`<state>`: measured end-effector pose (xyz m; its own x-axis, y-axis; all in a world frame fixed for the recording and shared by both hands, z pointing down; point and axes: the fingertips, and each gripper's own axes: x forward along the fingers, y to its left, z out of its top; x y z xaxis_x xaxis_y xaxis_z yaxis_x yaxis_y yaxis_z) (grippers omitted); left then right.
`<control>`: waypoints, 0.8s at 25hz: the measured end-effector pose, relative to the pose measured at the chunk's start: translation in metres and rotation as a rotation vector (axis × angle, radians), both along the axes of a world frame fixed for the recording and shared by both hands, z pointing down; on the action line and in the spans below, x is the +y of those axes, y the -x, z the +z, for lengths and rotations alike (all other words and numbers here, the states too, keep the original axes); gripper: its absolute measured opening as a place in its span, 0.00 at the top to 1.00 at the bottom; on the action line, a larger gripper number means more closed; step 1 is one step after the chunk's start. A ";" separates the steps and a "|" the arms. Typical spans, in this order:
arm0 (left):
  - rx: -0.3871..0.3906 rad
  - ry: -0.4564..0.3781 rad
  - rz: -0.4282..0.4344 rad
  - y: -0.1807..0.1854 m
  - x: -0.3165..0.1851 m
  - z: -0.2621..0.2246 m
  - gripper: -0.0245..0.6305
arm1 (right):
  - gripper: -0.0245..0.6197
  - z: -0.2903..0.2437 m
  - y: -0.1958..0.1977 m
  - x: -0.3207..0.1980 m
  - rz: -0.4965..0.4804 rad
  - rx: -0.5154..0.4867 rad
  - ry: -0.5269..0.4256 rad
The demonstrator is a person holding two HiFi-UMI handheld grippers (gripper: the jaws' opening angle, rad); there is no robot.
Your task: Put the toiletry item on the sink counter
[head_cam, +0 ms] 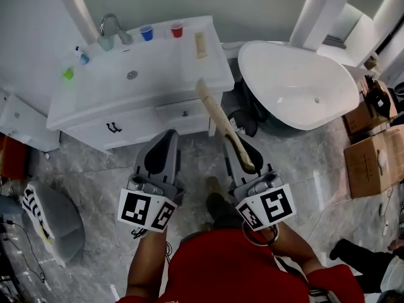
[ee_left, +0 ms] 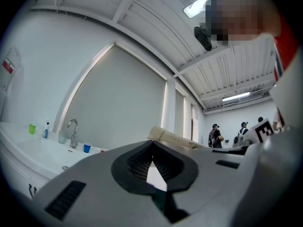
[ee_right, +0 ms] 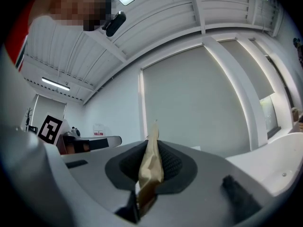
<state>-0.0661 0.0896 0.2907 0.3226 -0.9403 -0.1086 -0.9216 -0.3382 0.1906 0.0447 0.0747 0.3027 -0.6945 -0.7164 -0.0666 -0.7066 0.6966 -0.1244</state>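
Observation:
My right gripper (head_cam: 235, 145) is shut on a long tan toiletry tube (head_cam: 221, 122), which sticks up and forward from its jaws toward the white sink counter (head_cam: 183, 62). The right gripper view shows the tube (ee_right: 150, 167) pinched edge-on between the pads. My left gripper (head_cam: 165, 142) is held beside it in front of the cabinet, shut with nothing between its jaws; the tube's far end (ee_left: 173, 137) shows above the left gripper (ee_left: 152, 151) in its own view. A second tan tube (head_cam: 201, 44) lies on the counter's right part.
On the counter stand a faucet (head_cam: 112, 30), a blue cup (head_cam: 146, 33), a red cup (head_cam: 177, 29), a green cup (head_cam: 68, 74) and a small bottle (head_cam: 82, 56). A white bathtub (head_cam: 297, 84) sits right; cardboard boxes (head_cam: 372, 160) lie far right. People stand at the far wall (ee_left: 217, 135).

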 end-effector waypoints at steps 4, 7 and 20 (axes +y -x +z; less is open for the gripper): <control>-0.001 0.006 -0.013 0.012 -0.051 0.001 0.93 | 0.87 0.001 0.012 -0.053 -0.009 0.000 0.009; 0.003 0.015 -0.024 0.018 -0.090 0.004 0.93 | 0.87 0.005 0.020 -0.091 -0.016 0.002 0.018; -0.007 0.047 -0.070 0.032 -0.213 0.008 0.93 | 0.87 0.012 0.041 -0.223 -0.024 0.017 0.037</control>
<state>-0.0984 -0.1234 0.2989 0.2566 -0.9646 -0.0612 -0.9441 -0.2637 0.1980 0.0041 -0.1483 0.3152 -0.7126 -0.7010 -0.0288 -0.6916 0.7088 -0.1388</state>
